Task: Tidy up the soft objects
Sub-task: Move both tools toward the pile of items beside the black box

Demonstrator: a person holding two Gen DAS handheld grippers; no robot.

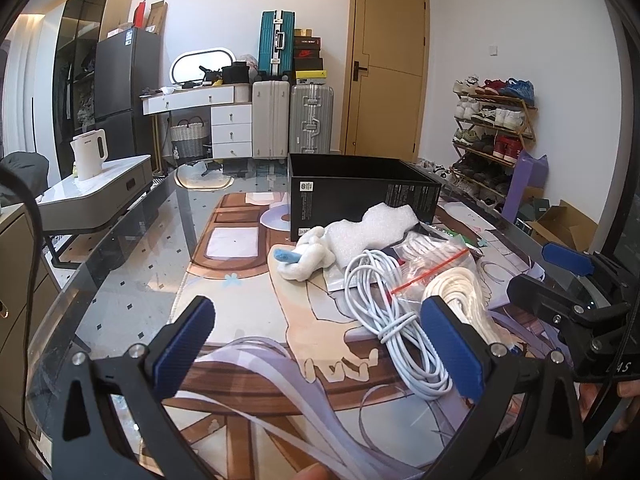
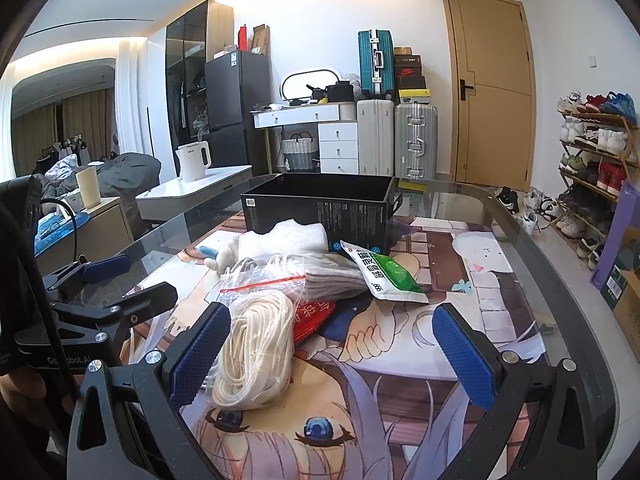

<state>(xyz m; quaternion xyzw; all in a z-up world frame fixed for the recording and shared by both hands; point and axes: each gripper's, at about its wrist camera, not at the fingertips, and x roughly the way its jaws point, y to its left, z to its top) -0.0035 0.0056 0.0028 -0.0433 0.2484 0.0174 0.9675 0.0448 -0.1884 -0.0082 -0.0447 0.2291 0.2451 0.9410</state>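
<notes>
Both grippers hang low over the near edge of the glass table (image 2: 532, 240) with jaws spread wide and nothing between the pads. The soft clutter lies in one heap just near of the open black box (image 1: 360, 196), which stands at the far middle of the printed mat (image 1: 240, 312) and looks like the place to put things. In the right wrist view the right gripper (image 2: 332, 348) faces the cream rope bundle (image 2: 256, 352), whose coils lie just beside its left finger (image 2: 200, 352); the left gripper (image 1: 320, 344) sits left of the white cable coil (image 1: 396, 320), with its right finger (image 1: 452, 344) close against the cable's near loops. Farther off lie the white plush toy (image 1: 308, 256), the foam sheet (image 1: 372, 228), a zip bag with a red seal (image 2: 268, 276) and a green and white packet (image 2: 384, 272). The rope seems the likely first pick. To do it well, the right gripper should shift left until the bundle's thick middle sits between the pads, then close across all the strands, not a single loop, or the coil may unravel and trail. Lift clear before carrying, since the zip bag overlaps the rope's far end and could drag along.
</notes>
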